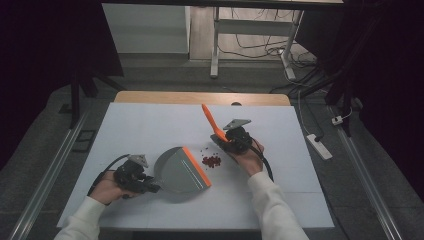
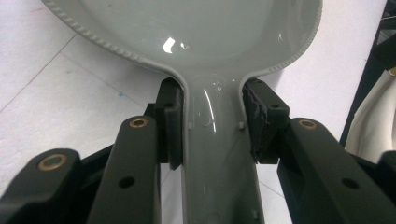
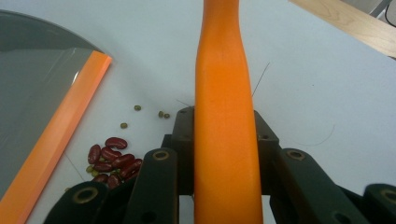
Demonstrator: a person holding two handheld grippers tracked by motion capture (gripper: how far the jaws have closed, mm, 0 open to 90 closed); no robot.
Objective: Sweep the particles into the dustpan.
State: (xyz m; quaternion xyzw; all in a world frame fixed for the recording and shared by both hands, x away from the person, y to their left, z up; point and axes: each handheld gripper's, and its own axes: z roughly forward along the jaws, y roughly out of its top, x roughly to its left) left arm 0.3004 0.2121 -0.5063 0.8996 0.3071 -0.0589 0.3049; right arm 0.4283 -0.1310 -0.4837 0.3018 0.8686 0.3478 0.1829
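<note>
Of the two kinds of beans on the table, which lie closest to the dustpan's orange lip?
The red kidney beans: their clump sits just off the dustpan lip, while the small green beans lie scattered farther out, towards the orange brush handle.

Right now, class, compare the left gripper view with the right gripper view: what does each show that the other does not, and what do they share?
Left gripper view alone: the grey dustpan's handle clamped between the left tongs, with a white sleeve at the right edge.

Right gripper view alone: the orange brush handle held in the right tongs, a cluster of red beans, a few small green beans, and the dustpan's orange lip.

Both: the grey dustpan and the white table.
</note>
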